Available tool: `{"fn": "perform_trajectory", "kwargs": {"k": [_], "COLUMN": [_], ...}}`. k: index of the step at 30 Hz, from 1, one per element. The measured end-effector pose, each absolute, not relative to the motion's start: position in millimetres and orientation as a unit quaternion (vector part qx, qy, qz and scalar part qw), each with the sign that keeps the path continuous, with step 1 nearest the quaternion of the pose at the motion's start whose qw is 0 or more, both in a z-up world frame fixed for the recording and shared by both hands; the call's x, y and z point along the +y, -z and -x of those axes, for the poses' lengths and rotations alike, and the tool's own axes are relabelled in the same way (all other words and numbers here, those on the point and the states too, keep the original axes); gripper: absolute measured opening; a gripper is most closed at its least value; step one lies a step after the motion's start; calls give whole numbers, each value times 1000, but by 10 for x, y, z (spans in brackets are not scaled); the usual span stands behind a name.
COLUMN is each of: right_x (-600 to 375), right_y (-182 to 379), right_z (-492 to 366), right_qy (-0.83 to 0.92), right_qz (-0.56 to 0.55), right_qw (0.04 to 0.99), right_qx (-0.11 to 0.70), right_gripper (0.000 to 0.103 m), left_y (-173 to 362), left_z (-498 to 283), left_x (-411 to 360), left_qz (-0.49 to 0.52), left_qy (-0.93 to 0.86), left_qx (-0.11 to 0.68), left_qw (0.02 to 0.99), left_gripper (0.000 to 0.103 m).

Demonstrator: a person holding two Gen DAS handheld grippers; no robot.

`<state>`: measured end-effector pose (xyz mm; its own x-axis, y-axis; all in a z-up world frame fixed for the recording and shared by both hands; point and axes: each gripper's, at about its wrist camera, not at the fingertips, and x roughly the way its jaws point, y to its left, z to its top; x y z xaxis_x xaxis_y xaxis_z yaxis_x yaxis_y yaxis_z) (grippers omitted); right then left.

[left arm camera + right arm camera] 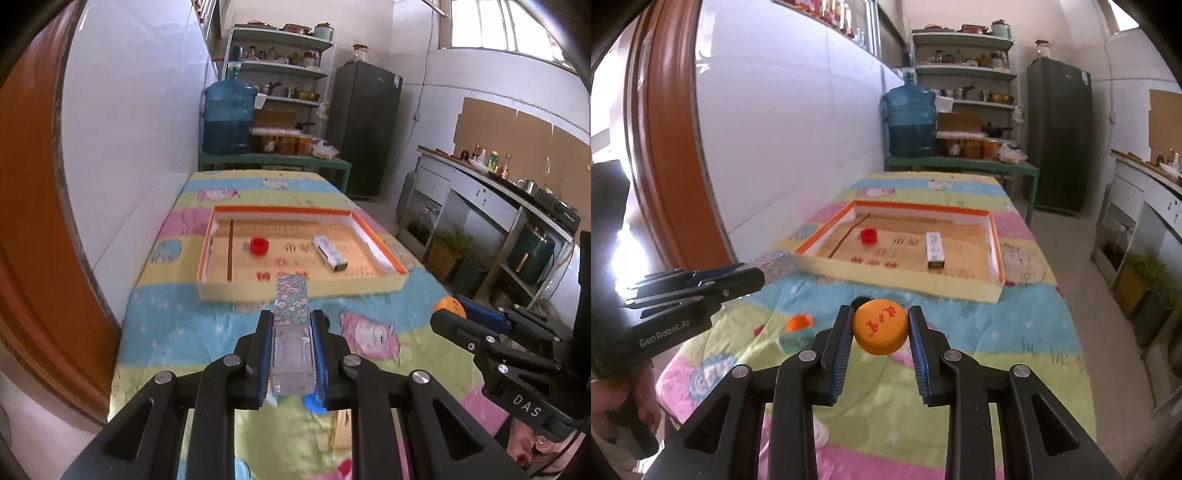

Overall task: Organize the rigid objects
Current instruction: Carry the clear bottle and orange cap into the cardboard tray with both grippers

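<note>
My left gripper (291, 319) is shut on a long clear box with a floral end (291, 299), held above the cloth just before the tray's near wall. My right gripper (881, 314) is shut on an orange cap with red writing (881, 326), above the cloth short of the tray. The shallow orange-rimmed cardboard tray (295, 288), also in the right wrist view (908, 282), holds a red cap (258, 246) (868, 235) and a white patterned box (330, 252) (935, 249). The right gripper shows at the right of the left view (447, 314).
A small orange cap (799, 322) and a small green-edged box (794, 341) lie on the colourful cloth at the right gripper's left. A white wall runs along the table's left. A blue water jug (229, 118) and shelves stand beyond. A counter is at the right.
</note>
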<state>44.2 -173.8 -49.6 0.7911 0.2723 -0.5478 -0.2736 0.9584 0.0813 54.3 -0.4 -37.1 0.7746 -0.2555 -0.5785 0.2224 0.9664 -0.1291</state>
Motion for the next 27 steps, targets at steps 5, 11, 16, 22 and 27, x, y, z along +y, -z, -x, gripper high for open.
{"fn": "perform_trajectory", "kwargs": {"k": [5, 11, 16, 22, 27], "right_x": [-1784, -1802, -1801, -1789, -1782], "right_y": [417, 346, 294, 277, 277], "right_z": [-630, -900, -1120, -1392, -1588], "right_qy": [-143, -143, -143, -149, -150], "right_qz": [-1, 7, 14, 19, 26], "right_qw": [948, 950, 951, 950, 949], "right_qx": [284, 279, 273, 275, 275], "right_gripper": [30, 30, 30, 30, 30], "left_y": [264, 209, 187, 155, 169], "left_z": [-796, -1045, -1266, -1486, -1683], "left_x": [-7, -3, -21, -65, -83], "left_qz": [28, 26, 20, 9, 8], "left_qy": [121, 114, 108, 98, 99], "left_qx": [305, 303, 304, 301, 308], "left_qw": [944, 946, 946, 948, 946], "left_gripper": [20, 20, 20, 20, 20]}}
